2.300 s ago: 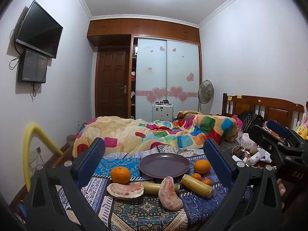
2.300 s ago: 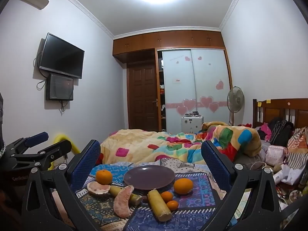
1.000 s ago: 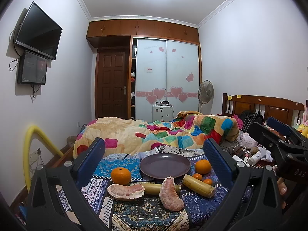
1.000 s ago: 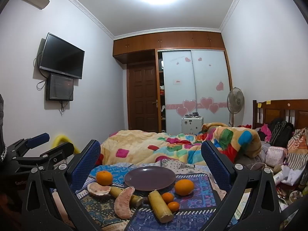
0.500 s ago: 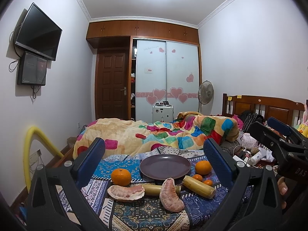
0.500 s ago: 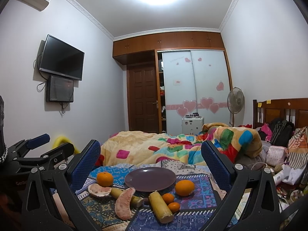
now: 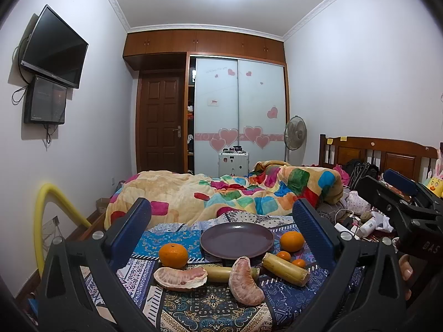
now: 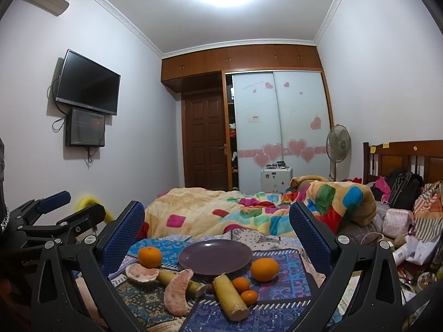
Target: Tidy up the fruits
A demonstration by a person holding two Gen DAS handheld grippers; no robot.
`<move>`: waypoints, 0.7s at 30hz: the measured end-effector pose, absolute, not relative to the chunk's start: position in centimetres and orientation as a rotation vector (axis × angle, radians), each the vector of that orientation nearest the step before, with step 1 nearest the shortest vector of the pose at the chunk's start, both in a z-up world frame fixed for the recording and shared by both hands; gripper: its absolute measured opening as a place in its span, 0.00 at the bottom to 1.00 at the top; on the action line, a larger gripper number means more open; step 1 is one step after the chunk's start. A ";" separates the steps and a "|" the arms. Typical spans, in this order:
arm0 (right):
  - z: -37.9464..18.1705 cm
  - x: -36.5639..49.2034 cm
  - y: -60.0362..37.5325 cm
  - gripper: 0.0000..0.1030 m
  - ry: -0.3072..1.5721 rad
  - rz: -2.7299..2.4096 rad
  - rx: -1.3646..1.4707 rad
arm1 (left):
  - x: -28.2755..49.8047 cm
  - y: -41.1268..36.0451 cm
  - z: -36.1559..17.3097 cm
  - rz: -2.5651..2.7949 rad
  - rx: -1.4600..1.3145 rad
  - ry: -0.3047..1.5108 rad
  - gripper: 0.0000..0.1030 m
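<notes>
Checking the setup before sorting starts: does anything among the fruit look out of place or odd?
Yes: the purple plate holds nothing, while the fruit lies loose around it on the patterned cloth. Two peeled pomelo pieces sit bare on the fabric. Nothing looks spilled.

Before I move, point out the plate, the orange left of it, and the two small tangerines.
plate (image 7: 237, 238), left wrist view, bare centre.
orange (image 7: 173, 255), left wrist view, middle of peel.
small tangerines (image 8: 240, 284), right wrist view, on the upper one.
</notes>
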State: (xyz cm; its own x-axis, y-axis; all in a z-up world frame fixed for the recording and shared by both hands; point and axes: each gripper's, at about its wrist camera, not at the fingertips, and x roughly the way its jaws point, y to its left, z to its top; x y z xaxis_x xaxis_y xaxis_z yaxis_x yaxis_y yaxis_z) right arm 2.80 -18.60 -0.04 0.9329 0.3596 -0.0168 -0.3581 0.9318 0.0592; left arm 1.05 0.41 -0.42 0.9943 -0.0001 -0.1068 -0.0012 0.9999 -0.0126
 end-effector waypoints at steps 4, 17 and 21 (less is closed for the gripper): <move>-0.3 3.0 -18.8 1.00 0.040 0.365 0.057 | 1.2 0.3 -0.4 0.002 -0.009 0.116 1.00; -6.4 7.4 -19.6 1.00 0.277 0.262 -0.056 | 6.1 -0.1 -6.0 -0.020 0.040 0.356 1.00; -8.3 8.9 -19.9 1.00 0.371 0.255 -0.082 | 8.2 -0.5 -9.0 -0.052 0.033 0.468 1.00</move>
